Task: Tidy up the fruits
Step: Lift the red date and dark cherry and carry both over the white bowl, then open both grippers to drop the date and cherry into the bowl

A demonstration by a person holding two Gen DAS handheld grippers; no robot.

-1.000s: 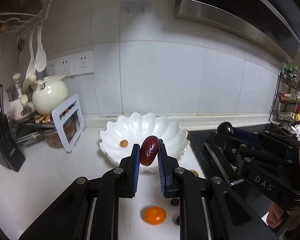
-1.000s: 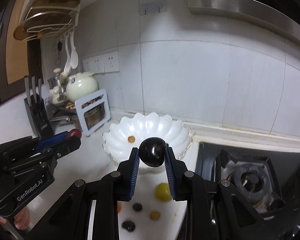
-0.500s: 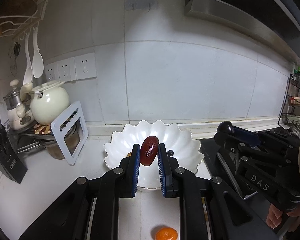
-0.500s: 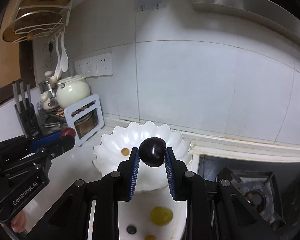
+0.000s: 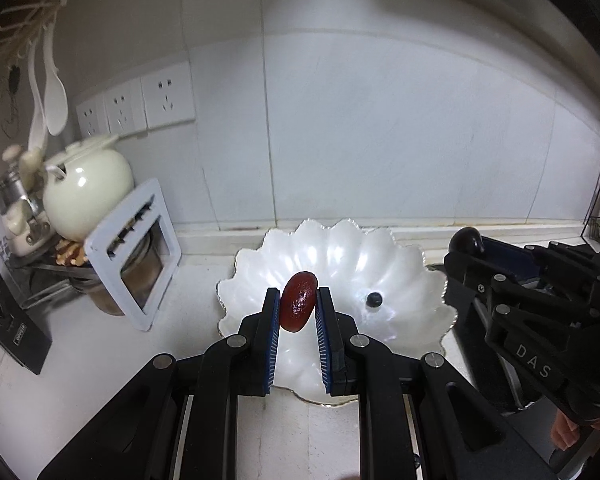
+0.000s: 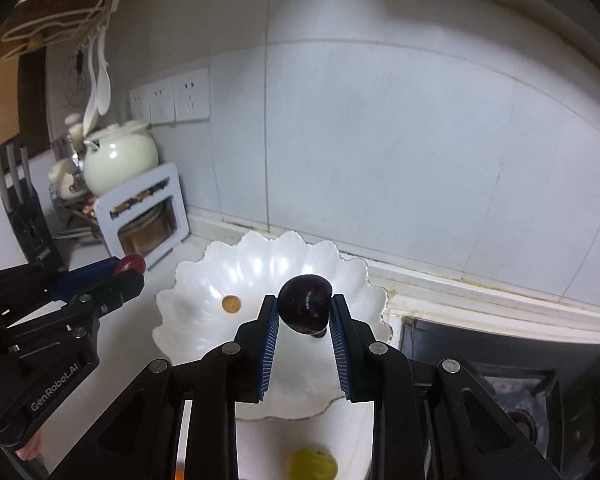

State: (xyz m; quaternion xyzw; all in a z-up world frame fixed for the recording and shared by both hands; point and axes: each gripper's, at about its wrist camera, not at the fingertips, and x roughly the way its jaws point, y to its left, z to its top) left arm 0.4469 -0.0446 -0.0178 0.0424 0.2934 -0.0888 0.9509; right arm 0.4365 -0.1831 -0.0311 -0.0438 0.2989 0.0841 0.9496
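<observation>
Both tools are loaded right now. The left tool (image 5: 298, 306) is clamped on a wrinkly oval dark-red fruit (image 5: 298, 306), probably a date, and the right tool (image 6: 305, 308) is pinching a round, glossy, near-black fruit (image 6: 305, 307) that looks like a plum or a big cherry. Both hang over the white scalloped, shell-shaped glass bowl (image 5: 400, 264) on the white tabletop (image 5: 80, 360) against the tiled wall.

Already in the bowl: a small dark blueberry-looking berry (image 5: 374, 300) and a little round orange fruit (image 6: 231, 303). A yellow-green fruit (image 6: 312, 465) sits on the tabletop in front of the bowl, so the sorting isn't done yet.

What I'd worry about from here:

- The dark fruit is round and shiny, held only at its sides near the tips of the pads. Let go from too high and it'll likely roll down those slick fluted walls, knock the berry around, or hop the low rim.
- The date is gripped across its narrow side and sits tilted, so it could twist or slip out before it's over the middle.
- The two tools are close together over one bowl. Bring both down at once and they could bump each other or clip the thin rim, and that bowl looks light enough to skid.
- There's a stove right next to the bowl on the right, so anything that escapes that way is annoying to fish out.
</observation>
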